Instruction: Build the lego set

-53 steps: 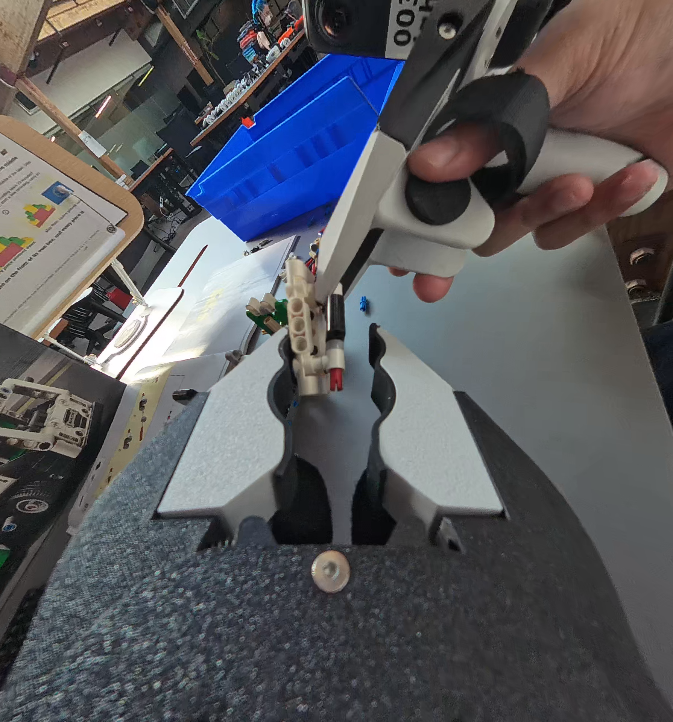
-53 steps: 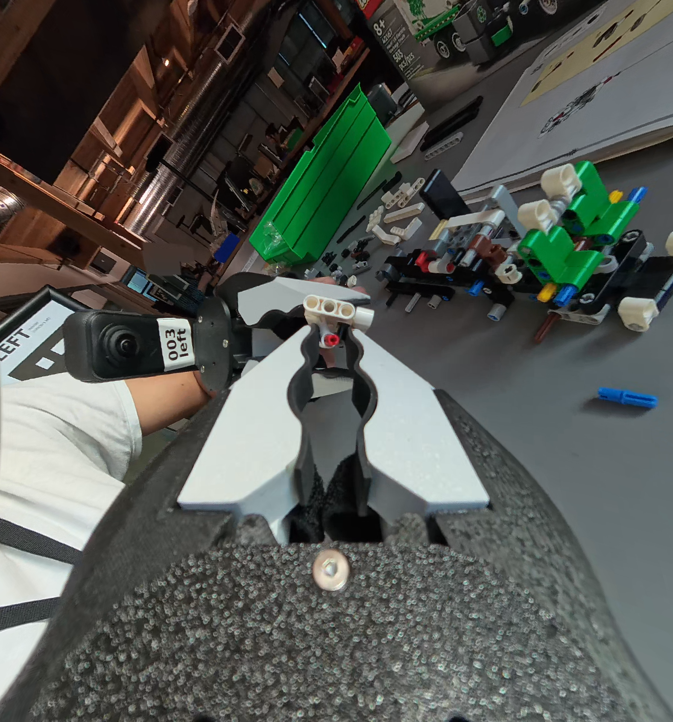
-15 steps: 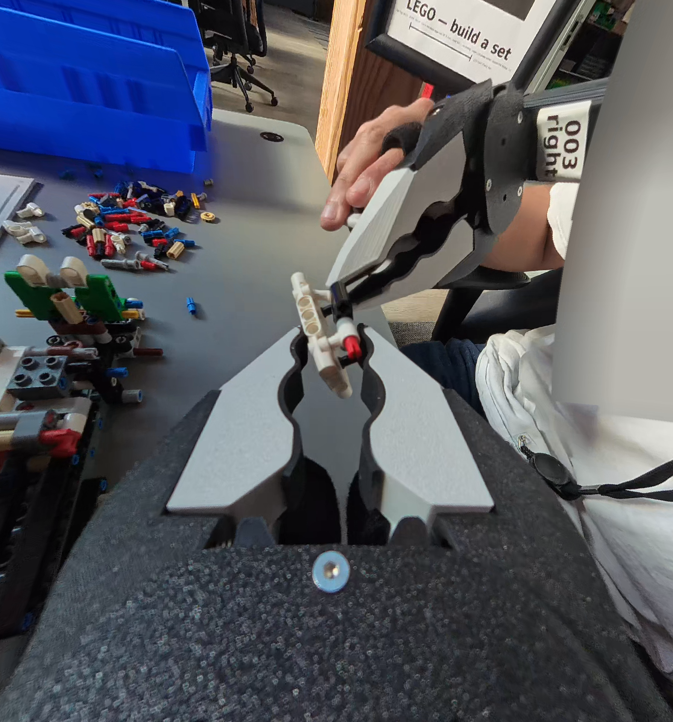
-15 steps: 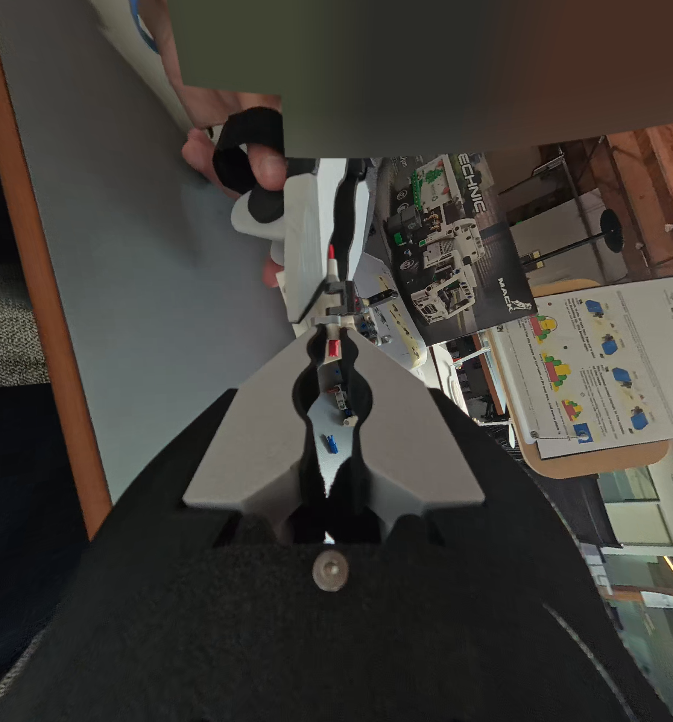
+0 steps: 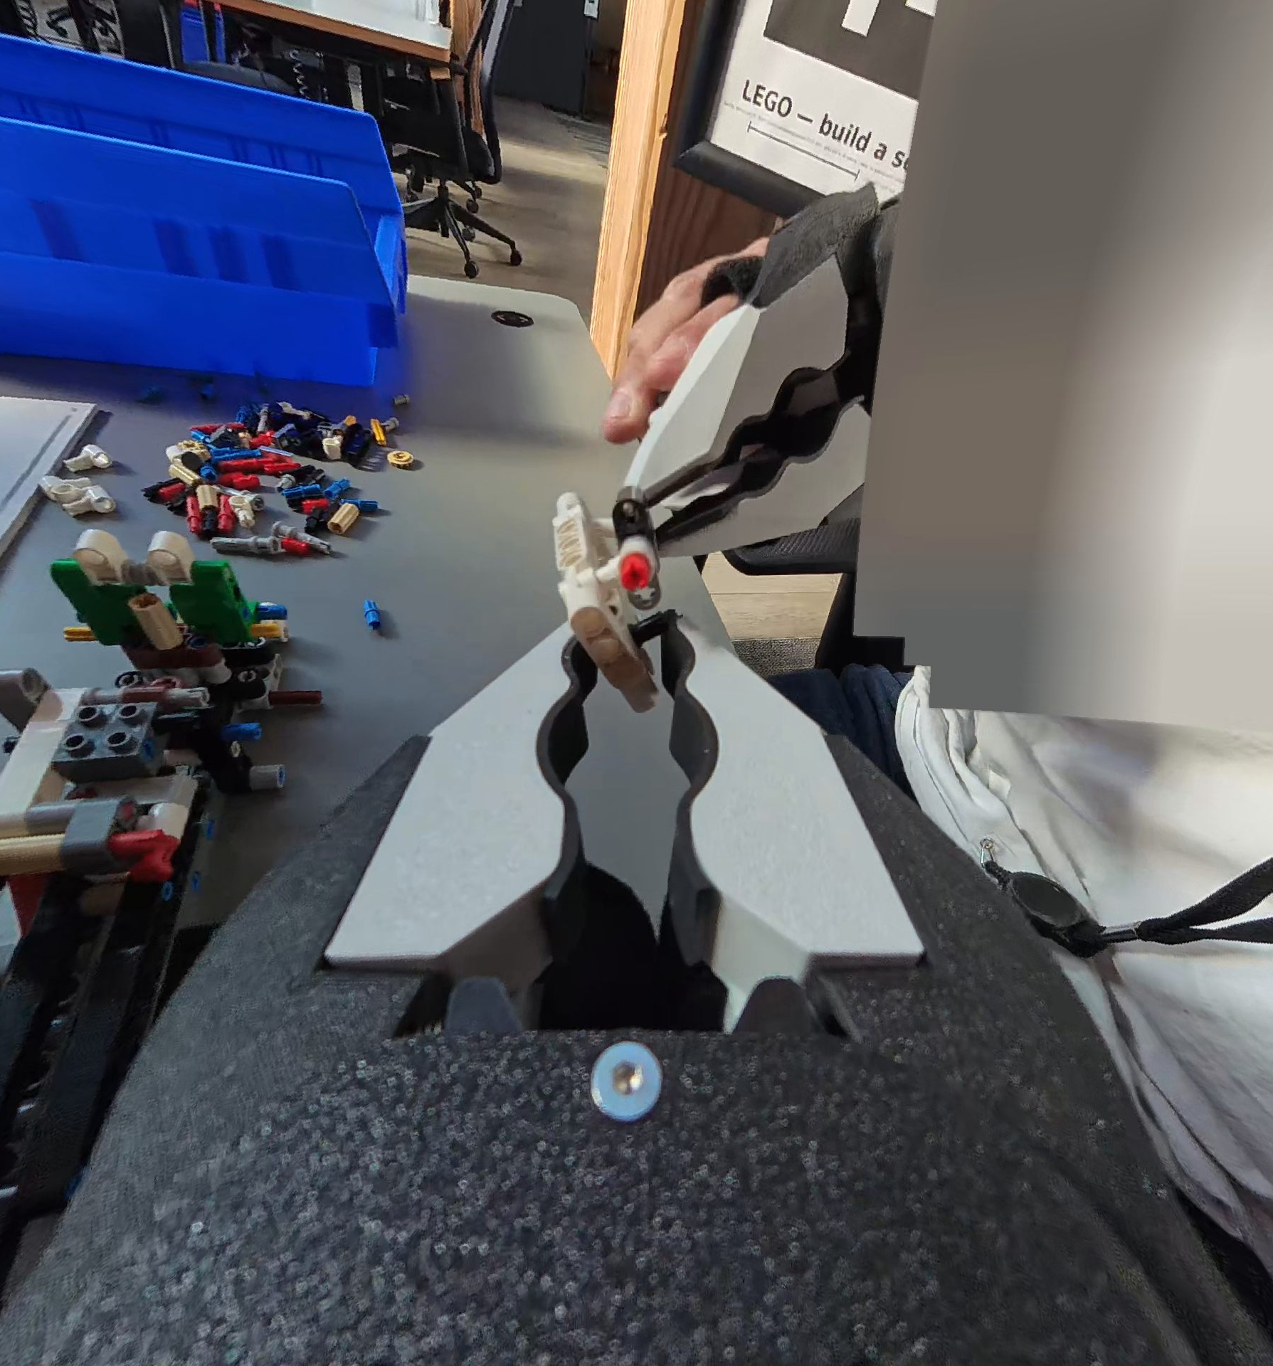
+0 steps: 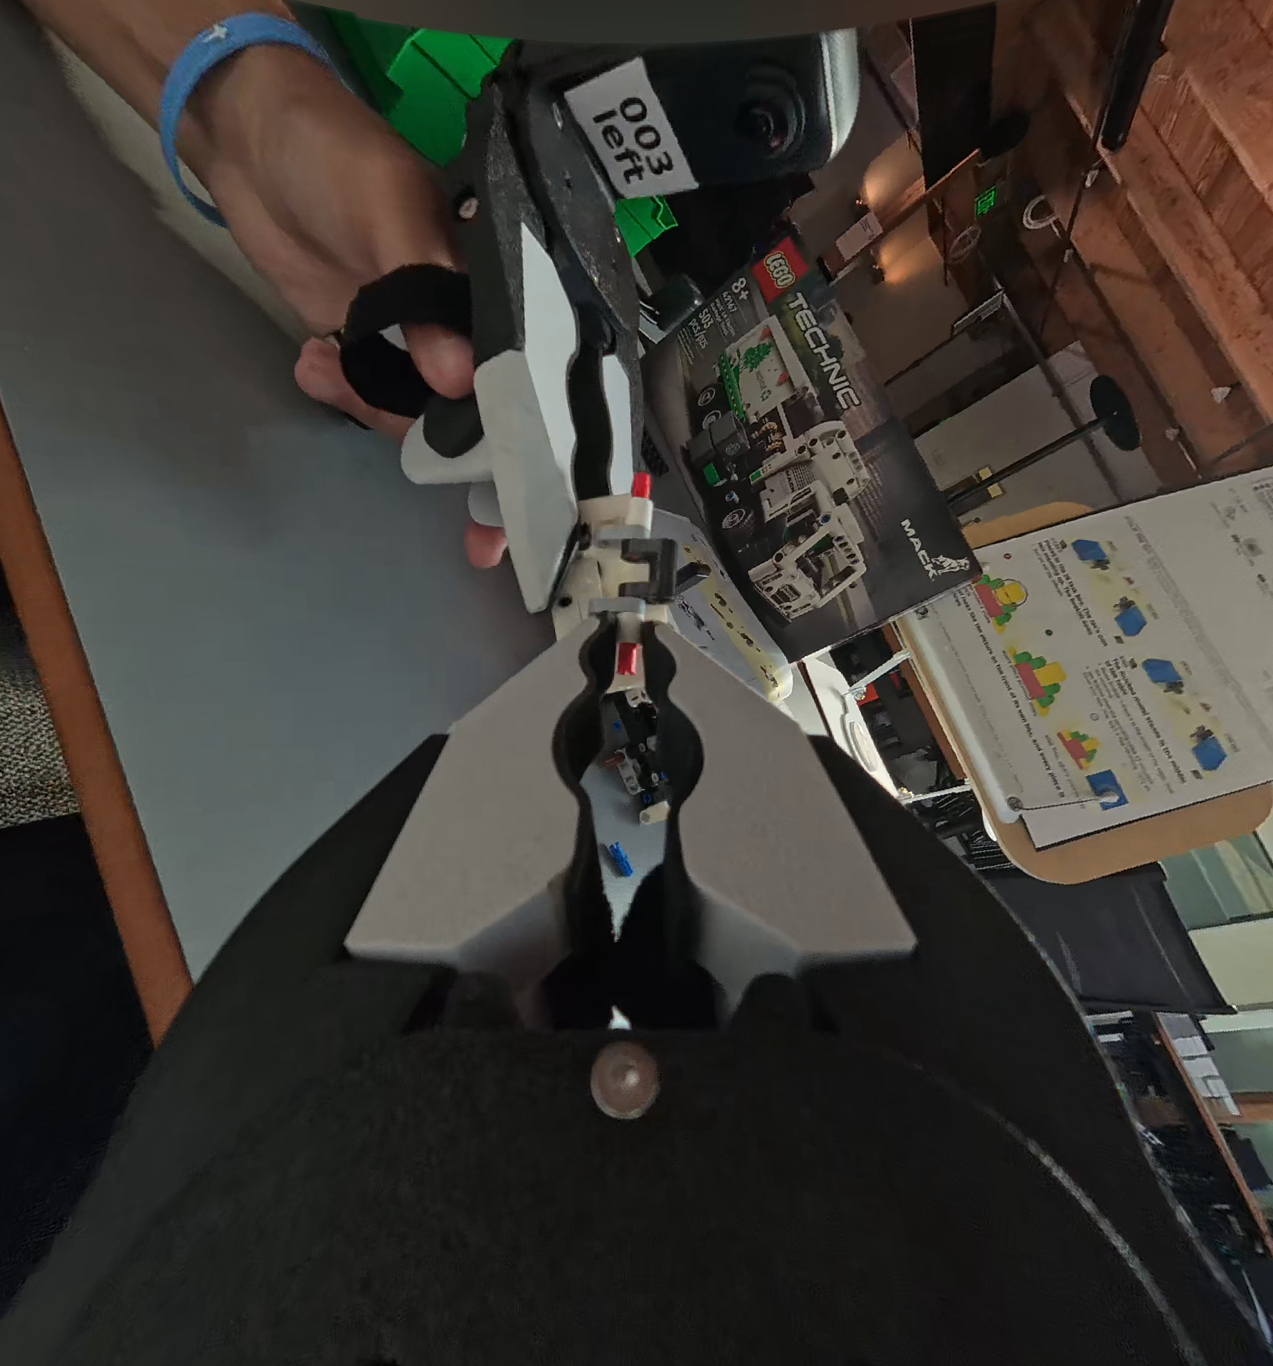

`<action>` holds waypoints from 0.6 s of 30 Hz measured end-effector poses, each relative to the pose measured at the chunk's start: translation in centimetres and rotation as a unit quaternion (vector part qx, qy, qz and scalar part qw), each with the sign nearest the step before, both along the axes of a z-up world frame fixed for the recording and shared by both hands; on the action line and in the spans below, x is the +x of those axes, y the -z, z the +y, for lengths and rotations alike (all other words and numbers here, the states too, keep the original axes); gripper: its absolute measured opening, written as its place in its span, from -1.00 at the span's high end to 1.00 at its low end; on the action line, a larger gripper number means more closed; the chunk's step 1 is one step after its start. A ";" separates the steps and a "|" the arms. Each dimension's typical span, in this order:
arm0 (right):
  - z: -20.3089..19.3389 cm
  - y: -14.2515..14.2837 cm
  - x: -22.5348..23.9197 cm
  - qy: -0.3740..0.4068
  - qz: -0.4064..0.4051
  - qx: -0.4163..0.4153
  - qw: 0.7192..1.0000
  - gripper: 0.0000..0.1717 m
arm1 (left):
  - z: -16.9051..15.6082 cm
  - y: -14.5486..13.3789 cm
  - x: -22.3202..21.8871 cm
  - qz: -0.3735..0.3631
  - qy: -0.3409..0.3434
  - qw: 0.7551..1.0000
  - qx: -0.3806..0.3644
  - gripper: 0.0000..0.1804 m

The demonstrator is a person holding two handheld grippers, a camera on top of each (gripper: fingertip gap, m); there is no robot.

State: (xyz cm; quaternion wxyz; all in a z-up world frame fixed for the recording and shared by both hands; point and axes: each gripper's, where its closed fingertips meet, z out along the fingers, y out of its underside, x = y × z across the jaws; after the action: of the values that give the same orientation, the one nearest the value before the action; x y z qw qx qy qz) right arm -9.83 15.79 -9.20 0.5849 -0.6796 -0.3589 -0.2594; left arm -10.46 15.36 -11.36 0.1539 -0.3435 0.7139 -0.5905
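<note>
Both grippers clench one white subassembly [image 5: 595,569]: left gripper [image 5: 622,650] on its beam, right gripper [image 6: 627,636] on the red-tipped end; keep both aligned.

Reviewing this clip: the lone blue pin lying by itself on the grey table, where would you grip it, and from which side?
Judging by its pose, grip the blue pin across its middle, coming straight down from above. It lies flat on the grey table, apart from the loose pile and the green assembly, with room either side.

Each wrist camera looks close along its own fingers at frame centre; both share the small white brick assembly [image 5: 595,562] [image 6: 611,562] and face each other's gripper, right view rolled sideways.
</note>
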 end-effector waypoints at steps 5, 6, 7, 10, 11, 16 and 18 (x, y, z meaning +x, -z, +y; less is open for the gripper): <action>-0.6 0.0 -0.6 -0.021 -0.012 -0.011 1.000 0.95 | -0.3 0.9 -0.3 -0.005 0.014 0.999 0.052 0.85; -0.7 0.3 -0.5 -0.018 -0.025 -0.016 0.999 0.95 | -0.3 1.2 -0.3 -0.001 0.012 0.998 0.063 0.85; -0.7 0.4 -0.5 -0.016 -0.037 -0.016 0.999 0.94 | -0.3 1.5 -0.2 -0.001 0.009 0.997 0.074 0.85; -0.7 0.6 -0.5 -0.016 -0.037 -0.018 0.999 0.94 | -0.2 1.8 -0.1 -0.009 0.005 0.996 0.094 0.84; -0.7 0.5 -0.5 -0.015 -0.028 -0.014 0.999 0.95 | -0.2 1.5 -0.1 -0.018 0.003 0.996 0.091 0.84; 0.2 -0.8 0.4 -0.002 0.116 0.017 0.993 0.95 | 0.4 -0.7 0.6 -0.078 -0.040 0.995 0.045 0.82; 0.7 -1.4 1.2 0.017 0.157 0.036 0.987 0.95 | 0.7 -1.2 0.8 -0.088 -0.061 0.994 0.032 0.79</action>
State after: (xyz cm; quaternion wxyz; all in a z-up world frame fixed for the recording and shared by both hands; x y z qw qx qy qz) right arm -8.66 16.47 -7.77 0.6535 -0.6965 -0.2412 -0.1721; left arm -9.62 16.07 -10.15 0.2634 -0.3281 0.6938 -0.5845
